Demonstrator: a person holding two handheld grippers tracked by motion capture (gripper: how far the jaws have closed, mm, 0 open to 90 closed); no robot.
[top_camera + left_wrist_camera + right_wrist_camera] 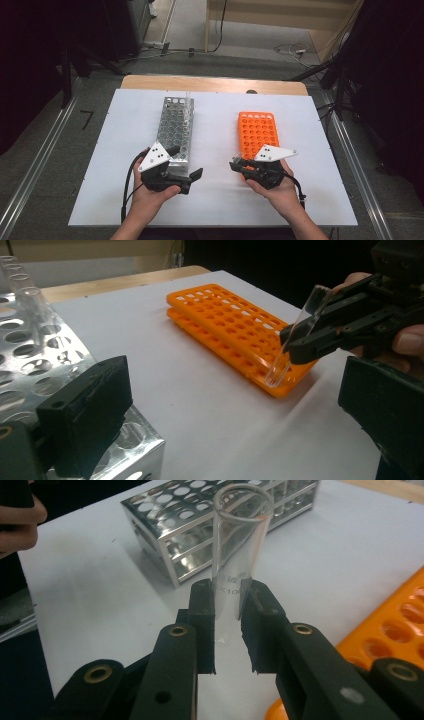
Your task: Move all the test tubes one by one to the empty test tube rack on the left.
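While a clear glass test tube is clamped between the black pads of the right tool, it is held tilted over the near end of the flat orange plastic tube rack, its rounded bottom just above a hole there, seemingly so that it can be lowered in. The left tool rests with its jaws apart and empty at the near end of the perforated metal tube rack, perhaps to steady it. Both racks lie on the white-covered desk. The tube's lower end over the orange holes is shown by the left gripper view; the grip at mid-length is given by the right gripper view.
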